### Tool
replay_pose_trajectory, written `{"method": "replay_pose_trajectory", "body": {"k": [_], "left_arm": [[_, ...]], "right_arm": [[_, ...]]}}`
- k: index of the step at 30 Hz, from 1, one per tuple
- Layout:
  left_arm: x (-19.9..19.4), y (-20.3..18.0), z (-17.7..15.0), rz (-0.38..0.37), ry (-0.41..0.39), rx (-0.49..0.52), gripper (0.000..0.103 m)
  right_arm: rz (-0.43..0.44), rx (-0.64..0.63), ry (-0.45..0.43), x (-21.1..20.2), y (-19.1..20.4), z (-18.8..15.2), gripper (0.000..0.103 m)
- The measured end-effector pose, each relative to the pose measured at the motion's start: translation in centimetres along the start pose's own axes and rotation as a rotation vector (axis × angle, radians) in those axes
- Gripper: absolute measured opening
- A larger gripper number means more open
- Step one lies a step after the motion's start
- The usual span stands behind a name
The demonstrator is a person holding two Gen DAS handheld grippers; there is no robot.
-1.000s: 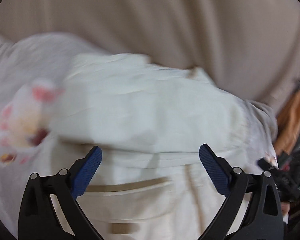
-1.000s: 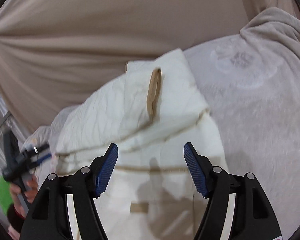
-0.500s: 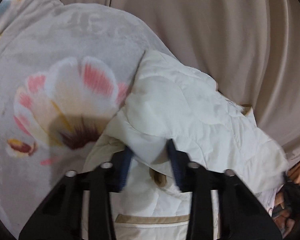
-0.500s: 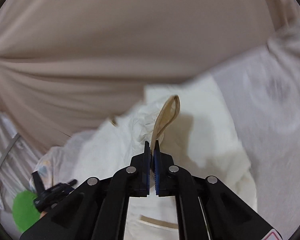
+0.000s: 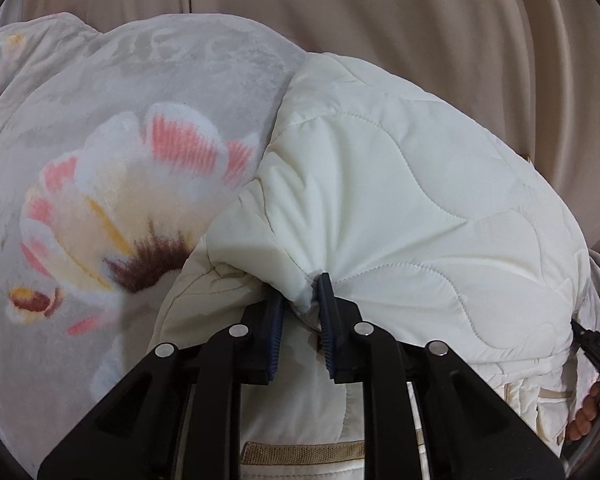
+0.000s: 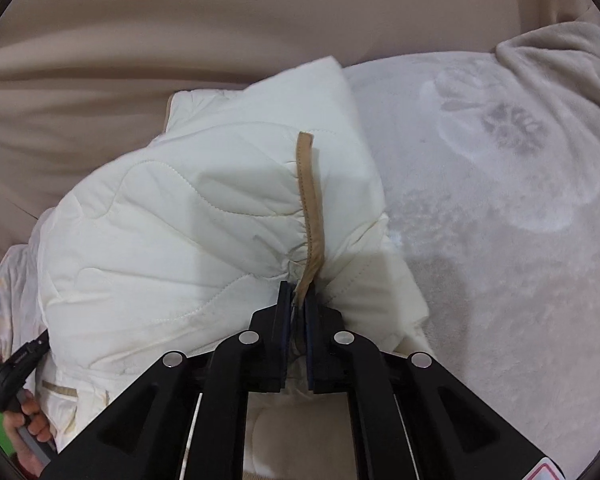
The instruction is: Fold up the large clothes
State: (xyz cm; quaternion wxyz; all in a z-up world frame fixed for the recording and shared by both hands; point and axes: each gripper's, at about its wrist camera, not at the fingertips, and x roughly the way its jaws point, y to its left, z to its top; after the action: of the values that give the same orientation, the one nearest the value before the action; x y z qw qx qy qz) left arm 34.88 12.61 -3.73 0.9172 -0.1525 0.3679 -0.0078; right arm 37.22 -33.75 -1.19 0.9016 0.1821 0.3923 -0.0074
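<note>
Garment: cream quilted padded jacket with tan trim, bunched on the grey plush blanket with a pink-and-yellow flower print; beige curtain behind, at the far side
Left gripper: jaws have just been closing, now nearly together on a pinched fold of the jacket near its left edge; fabric plainly squeezed between the blue pads
Right gripper: jaws clamped almost fully on the tan binding strip at the jacket's right edge, quilting gathered around the bite
Step in hand: judged as lifting both pinched edges to carry one half of the jacket over the other
Doing it well: keep both grips level with each other; raise just enough for the padding to clear the layer beneath; draw the edge taut between the grippers before laying it down, so no bulge is trapped; line the tan strip up with the opposite hem
Risk: slippery thick padding may creep out of the left bite, which holds a bulkier wad than the right
Change from earlier frames: both sets of jaws stood wide apart over the flat-lying jacket, nothing between them; now both bite cloth, and the jacket is humped up rather than spread
Other: person's hand on the left gripper's handle seen low at the left of the right view
</note>
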Motion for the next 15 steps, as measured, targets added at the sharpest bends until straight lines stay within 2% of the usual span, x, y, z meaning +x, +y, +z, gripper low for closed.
{"method": "replay_pose_trajectory", "body": {"k": [1,2,3,5,7,10,12,15], "left_arm": [[-0.2,0.0,-0.2,-0.001,-0.010,-0.001,0.018],[-0.2,0.0,-0.2,-0.004,-0.016,-0.004,0.018],[-0.3,0.0,-0.3,-0.008,-0.021,-0.011,0.018],[-0.2,0.1,-0.2,-0.020,-0.024,-0.030,0.019],[-0.3,0.0,-0.2,-0.023,-0.025,-0.034,0.019],[-0.4,-0.2,-0.4,-0.017,-0.030,-0.028,0.019],[-0.4,-0.1,-0.4,-0.017,-0.031,-0.028,0.019],[-0.3,0.2,-0.5,-0.024,-0.032,-0.033,0.019]], "right_arm": [[-0.014,0.032,-0.028,-1.2,-0.1,0.2,0.008],[-0.015,0.080,-0.073,-2.9,-0.1,0.2,0.019],[-0.013,0.126,-0.131,-4.8,0.0,0.4,0.019],[0.038,0.118,-0.193,-7.0,2.3,1.0,0.019],[0.104,-0.029,-0.189,-7.9,8.0,1.9,0.019],[0.188,-0.262,-0.129,-6.7,17.1,1.8,0.019],[0.210,-0.391,-0.097,-4.5,23.4,1.0,0.019],[0.228,-0.497,-0.030,-0.3,30.3,-1.0,0.019]]}}
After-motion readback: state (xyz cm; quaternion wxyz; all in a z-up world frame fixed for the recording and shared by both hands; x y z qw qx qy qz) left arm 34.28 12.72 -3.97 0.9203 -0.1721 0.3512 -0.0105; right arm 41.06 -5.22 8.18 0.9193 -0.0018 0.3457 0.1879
